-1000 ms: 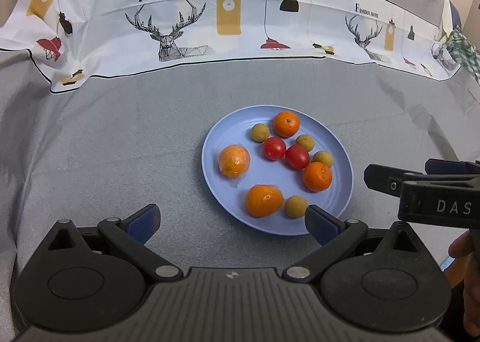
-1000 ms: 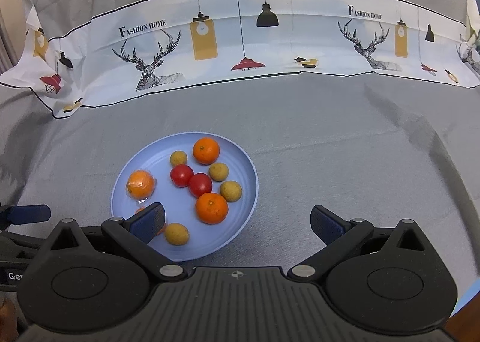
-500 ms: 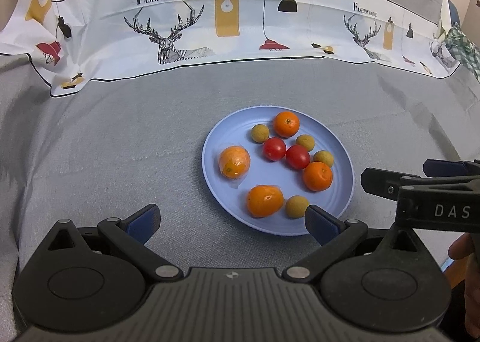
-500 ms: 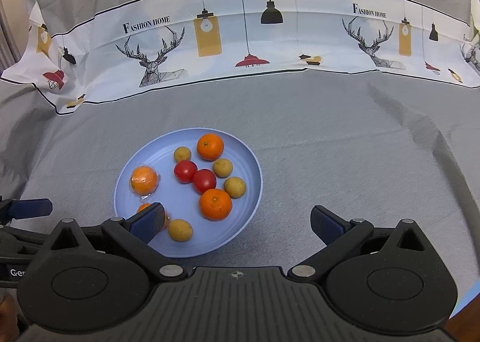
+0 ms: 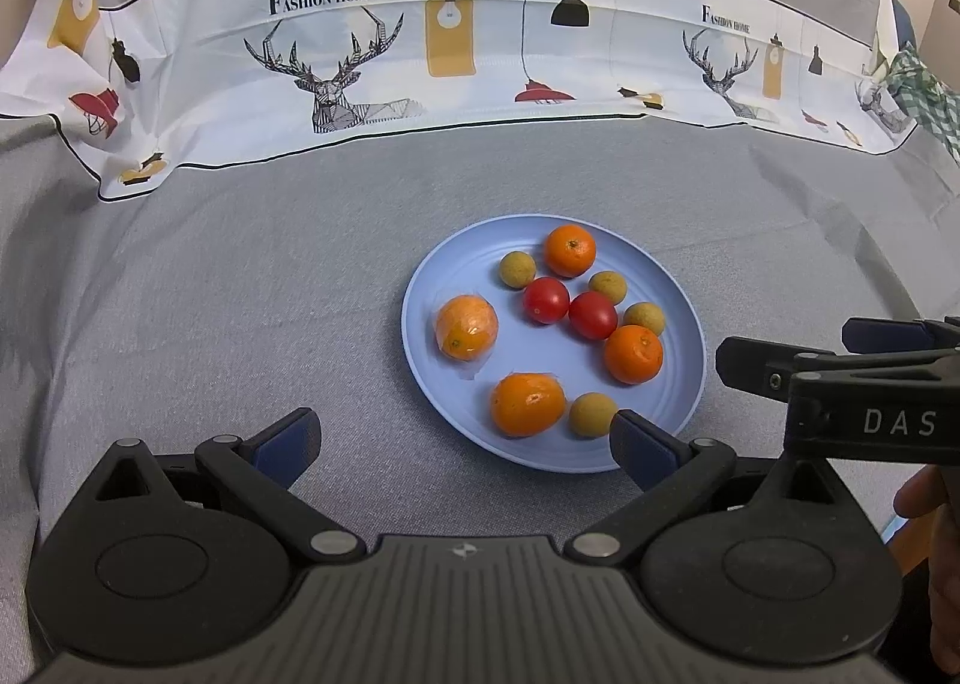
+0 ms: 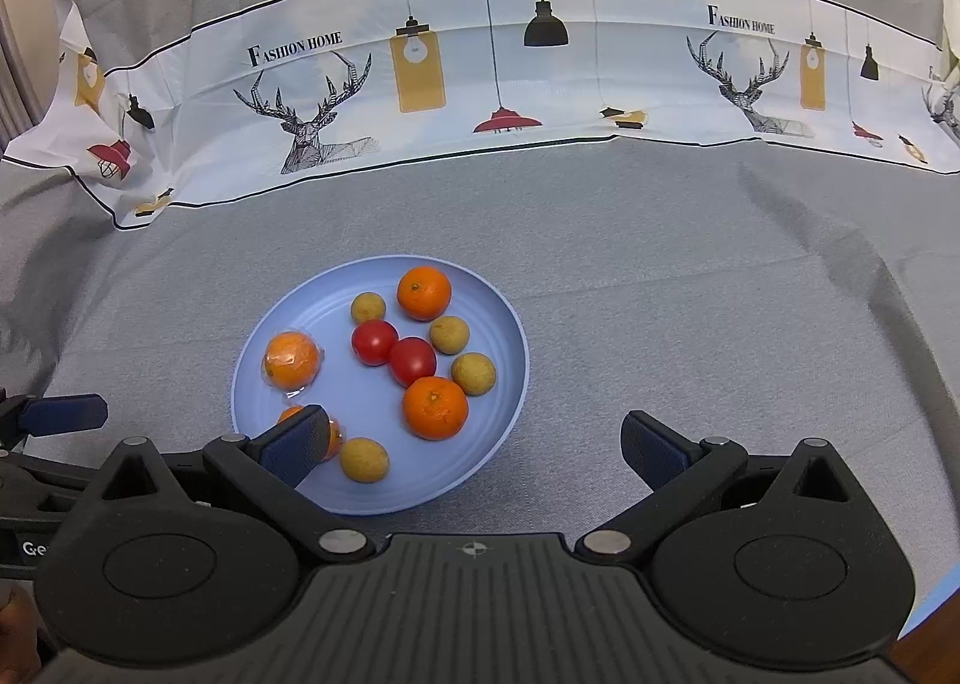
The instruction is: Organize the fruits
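A light blue plate [image 5: 432,348] [image 6: 258,360] on grey cloth holds several oranges, two red tomatoes [image 5: 546,300] [image 6: 374,342] and several small tan longans [image 5: 593,414] [image 6: 363,459]. Two oranges are in clear wrap [image 5: 467,326] [image 6: 291,360]. My left gripper [image 5: 465,441] is open and empty, just short of the plate's near rim. My right gripper [image 6: 477,444] is open and empty; its left finger [image 6: 297,444] hides part of the near wrapped orange. The right gripper also shows at the right of the left wrist view [image 5: 840,378].
A printed white cloth with deer and lamps [image 5: 456,36] [image 6: 480,60] hangs along the back. Grey cloth [image 6: 720,288] spreads to the right and left of the plate. A green checked cloth [image 5: 924,84] is at the far right.
Both grippers have drifted slightly; the plate sits a little more to the right in the right wrist view. Both stay open and empty. The fruits have not moved.
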A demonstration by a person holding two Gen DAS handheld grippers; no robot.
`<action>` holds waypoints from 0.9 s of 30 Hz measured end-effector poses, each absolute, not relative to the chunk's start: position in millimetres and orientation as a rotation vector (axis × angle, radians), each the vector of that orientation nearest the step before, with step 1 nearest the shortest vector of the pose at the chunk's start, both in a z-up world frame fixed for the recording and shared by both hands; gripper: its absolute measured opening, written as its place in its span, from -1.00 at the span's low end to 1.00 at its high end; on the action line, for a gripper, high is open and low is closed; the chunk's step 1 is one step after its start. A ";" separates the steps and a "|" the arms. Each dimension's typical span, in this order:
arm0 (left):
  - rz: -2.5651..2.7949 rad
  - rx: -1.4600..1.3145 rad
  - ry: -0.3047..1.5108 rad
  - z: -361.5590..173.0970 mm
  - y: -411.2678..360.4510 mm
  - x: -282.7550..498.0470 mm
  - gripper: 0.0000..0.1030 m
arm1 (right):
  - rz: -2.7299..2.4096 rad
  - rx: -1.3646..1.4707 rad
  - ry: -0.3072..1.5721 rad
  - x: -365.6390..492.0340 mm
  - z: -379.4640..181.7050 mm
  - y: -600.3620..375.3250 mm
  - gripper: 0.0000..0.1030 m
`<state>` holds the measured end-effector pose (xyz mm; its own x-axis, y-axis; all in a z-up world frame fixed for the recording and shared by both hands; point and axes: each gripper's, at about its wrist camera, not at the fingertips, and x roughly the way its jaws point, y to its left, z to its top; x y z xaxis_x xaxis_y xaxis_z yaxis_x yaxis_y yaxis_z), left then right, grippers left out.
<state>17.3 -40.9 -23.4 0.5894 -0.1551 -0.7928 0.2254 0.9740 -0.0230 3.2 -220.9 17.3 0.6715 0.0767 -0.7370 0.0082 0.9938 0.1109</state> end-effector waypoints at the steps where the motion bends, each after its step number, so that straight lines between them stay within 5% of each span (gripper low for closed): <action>1: -0.222 0.083 0.914 -23.5 -41.0 17.2 0.99 | 0.039 0.108 0.834 3.2 17.3 -220.9 0.99; 27: -0.240 0.101 0.907 -22.7 -44.7 16.7 0.99 | 0.050 0.105 0.838 4.0 16.1 -217.8 0.99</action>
<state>16.7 -44.7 -22.7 0.5913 -0.1636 -0.7897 0.2486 0.9685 -0.0145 4.0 -217.8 16.1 0.6683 0.0855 -0.7390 -0.0024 0.9936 0.1128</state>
